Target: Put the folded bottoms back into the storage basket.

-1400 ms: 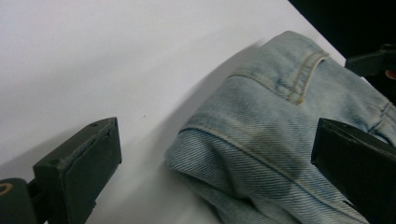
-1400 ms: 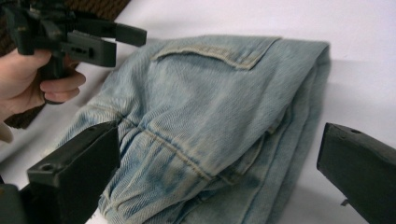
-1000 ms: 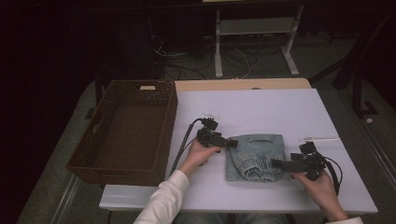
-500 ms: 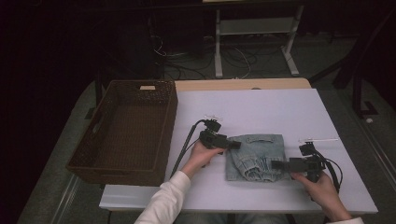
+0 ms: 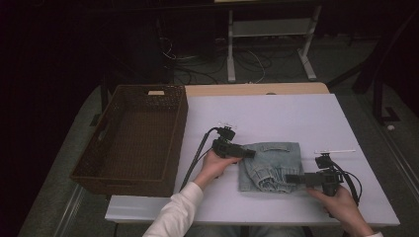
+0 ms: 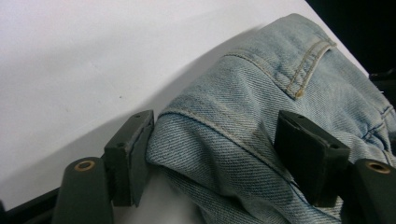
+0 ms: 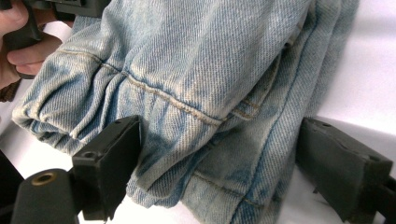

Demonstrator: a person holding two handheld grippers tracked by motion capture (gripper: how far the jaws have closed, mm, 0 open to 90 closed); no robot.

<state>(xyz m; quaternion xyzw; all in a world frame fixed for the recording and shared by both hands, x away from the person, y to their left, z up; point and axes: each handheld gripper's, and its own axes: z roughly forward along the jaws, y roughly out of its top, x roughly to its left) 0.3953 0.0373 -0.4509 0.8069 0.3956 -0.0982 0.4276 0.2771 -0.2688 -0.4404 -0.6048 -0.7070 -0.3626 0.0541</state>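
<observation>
Place: we see a lab-like recording room | Signs: white table (image 5: pixel 276 113), loose floor cables (image 5: pixel 197 59), metal stand (image 5: pixel 269 34), dark surroundings

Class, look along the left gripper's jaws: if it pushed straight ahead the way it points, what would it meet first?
The folded denim garment. Its edge already sits between the left gripper jaws, which have just been closing; both pads seem to touch the cloth.

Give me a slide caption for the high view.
Both grippers closing on folded jeans beside a wicker basket.
</observation>
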